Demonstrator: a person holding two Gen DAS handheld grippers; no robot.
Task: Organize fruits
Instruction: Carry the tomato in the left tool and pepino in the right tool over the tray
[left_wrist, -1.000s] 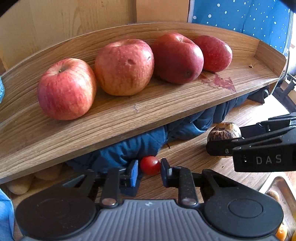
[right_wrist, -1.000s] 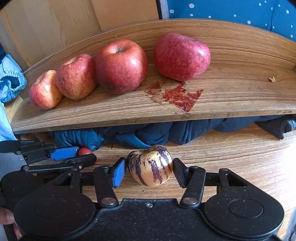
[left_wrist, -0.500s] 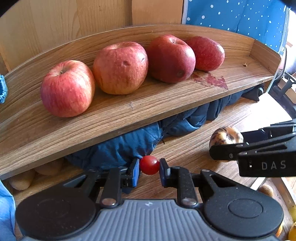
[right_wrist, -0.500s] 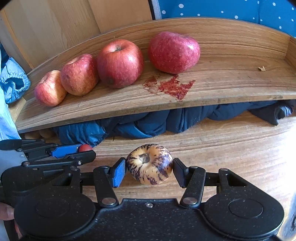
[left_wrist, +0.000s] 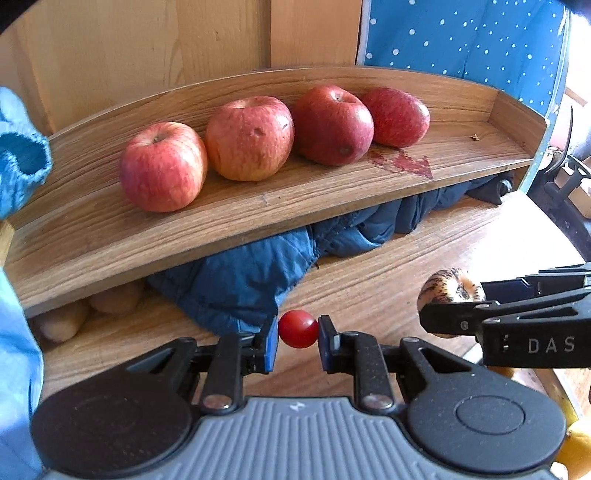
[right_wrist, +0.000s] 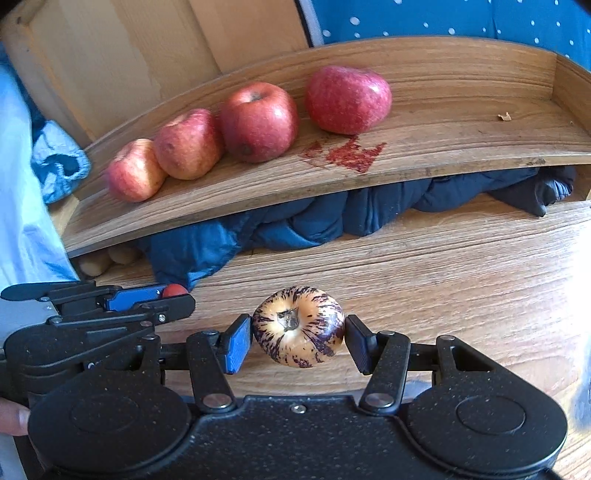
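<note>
My left gripper is shut on a small red cherry tomato, held above the wooden table. My right gripper is shut on a cream fruit with purple stripes, its stem end facing the camera. In the left wrist view the striped fruit and the right gripper appear at the right. In the right wrist view the left gripper and the tomato appear at the left. Several red apples stand in a row on the raised wooden shelf ahead of both grippers.
A dark blue padded cloth is bunched under the shelf. A red stain marks the shelf. Pale brown tubers lie under its left end. A light blue sleeve is at the left; yellow fruit at the lower right.
Both grippers have drawn back from the shelf, keeping their fruits; the shelf and apples look smaller and farther. The striped fruit has turned so its stem end faces the right camera.
</note>
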